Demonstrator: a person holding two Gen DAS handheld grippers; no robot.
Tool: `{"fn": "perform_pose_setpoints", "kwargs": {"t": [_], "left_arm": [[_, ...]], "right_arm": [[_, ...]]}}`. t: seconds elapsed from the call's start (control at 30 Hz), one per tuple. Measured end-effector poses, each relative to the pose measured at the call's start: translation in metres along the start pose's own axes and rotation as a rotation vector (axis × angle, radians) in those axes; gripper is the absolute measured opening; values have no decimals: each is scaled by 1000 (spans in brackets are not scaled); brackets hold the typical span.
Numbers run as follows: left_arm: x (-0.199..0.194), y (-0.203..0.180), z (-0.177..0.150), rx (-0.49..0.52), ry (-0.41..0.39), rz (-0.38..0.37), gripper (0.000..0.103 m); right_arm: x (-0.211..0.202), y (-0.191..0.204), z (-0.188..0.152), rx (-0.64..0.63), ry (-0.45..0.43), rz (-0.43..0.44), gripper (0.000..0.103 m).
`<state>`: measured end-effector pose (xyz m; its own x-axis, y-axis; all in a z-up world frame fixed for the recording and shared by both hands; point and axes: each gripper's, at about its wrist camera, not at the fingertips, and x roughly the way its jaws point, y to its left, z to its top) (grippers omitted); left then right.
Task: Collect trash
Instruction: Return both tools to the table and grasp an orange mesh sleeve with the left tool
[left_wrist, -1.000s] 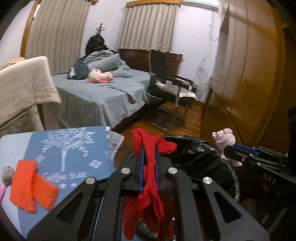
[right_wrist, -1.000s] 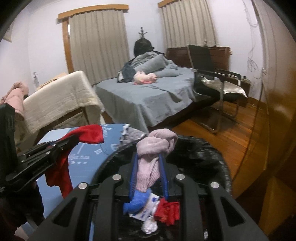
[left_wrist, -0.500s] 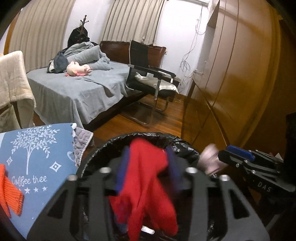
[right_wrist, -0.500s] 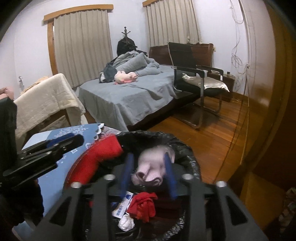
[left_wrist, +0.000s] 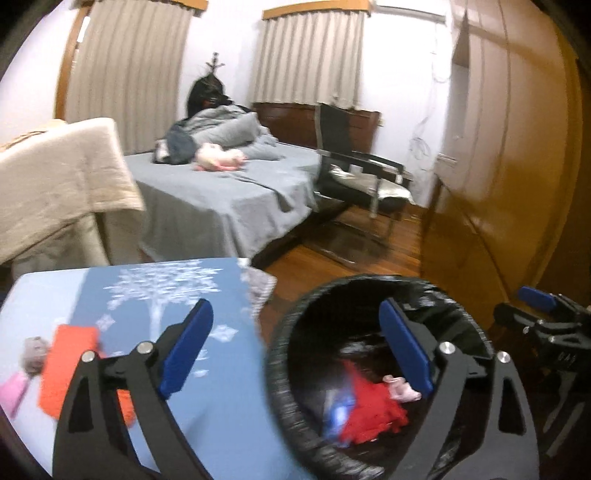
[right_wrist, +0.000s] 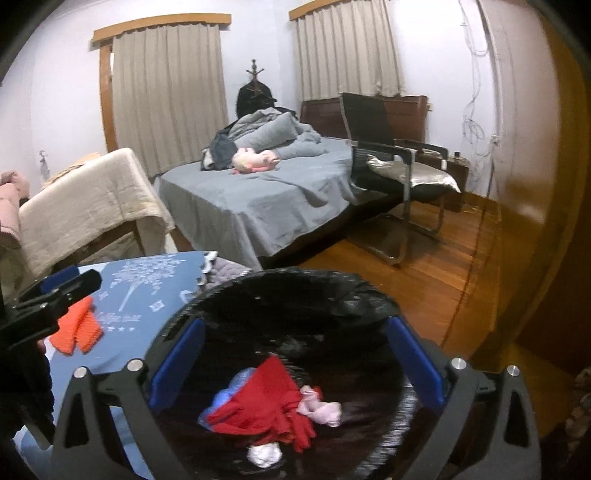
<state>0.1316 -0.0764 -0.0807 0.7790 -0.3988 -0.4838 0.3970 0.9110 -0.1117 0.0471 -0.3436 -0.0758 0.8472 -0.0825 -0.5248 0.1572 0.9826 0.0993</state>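
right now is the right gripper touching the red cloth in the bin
Apart. The right wrist view shows the right gripper with jaws opening and nothing between them, while the red cloth lies down in the black-lined bin, clear of both pads.

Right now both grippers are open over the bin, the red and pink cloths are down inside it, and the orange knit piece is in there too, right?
Not the orange knit piece: the right wrist view shows it lying on the blue tablecloth. The red cloth and pink cloth are inside the bin; both jaws are opening, empty.
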Motion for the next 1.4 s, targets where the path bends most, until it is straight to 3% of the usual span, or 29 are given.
{"fn": "perform_pose_setpoints", "kwargs": {"t": [0.47,0.77,1.2,1.4], "left_arm": [[-59,110,-23,-102,-8,270,91],[-68,184,-46,-160,25,405,91],[-27,235,-82,-202,148,436,80],[-11,247,-87,-251,206,397,72]], "right_arm": [[33,109,4,-103,33,178,98],[59,174,0,-175,41,257,98],[102,234,-19,-229,81,291,98],[118,249,-29,-225,123,303,98]]}}
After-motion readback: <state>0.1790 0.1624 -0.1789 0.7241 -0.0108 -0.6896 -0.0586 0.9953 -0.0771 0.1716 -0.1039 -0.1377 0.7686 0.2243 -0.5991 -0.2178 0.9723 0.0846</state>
